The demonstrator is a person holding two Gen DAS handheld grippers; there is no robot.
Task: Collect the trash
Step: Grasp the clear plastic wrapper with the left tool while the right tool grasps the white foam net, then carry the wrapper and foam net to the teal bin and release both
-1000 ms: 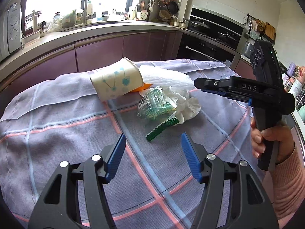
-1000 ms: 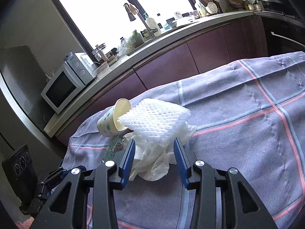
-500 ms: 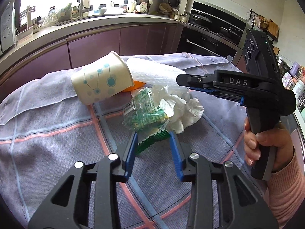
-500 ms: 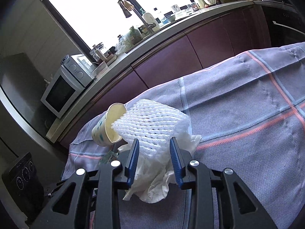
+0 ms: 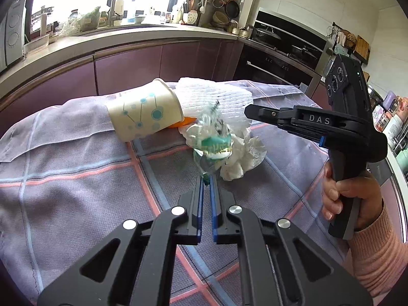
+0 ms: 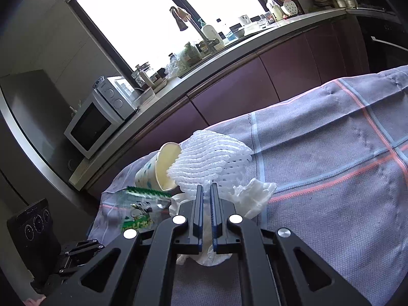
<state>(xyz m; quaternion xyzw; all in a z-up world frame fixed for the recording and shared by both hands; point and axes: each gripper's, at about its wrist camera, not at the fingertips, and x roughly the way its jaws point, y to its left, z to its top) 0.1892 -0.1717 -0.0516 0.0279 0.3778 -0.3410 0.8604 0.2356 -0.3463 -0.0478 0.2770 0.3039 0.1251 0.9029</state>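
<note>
Trash lies in a heap on the plaid tablecloth. A paper cup with teal dots lies on its side, its mouth against a white foam net. My left gripper is shut on the lower end of a green plastic wrapper, which stands up blurred in front of a crumpled white tissue. My right gripper is shut on the near edge of the foam net. From the right wrist view the cup and the wrapper lie to the left, the tissue under the fingers.
A small orange scrap pokes out beneath the cup. A person's hand in a pink sleeve holds the right gripper. A kitchen counter with purple cabinets runs behind the table; a microwave sits on it.
Both grippers have closed from open. The left one took hold of the green wrapper and raised it on end. The right one pinched the edge of the foam net.
</note>
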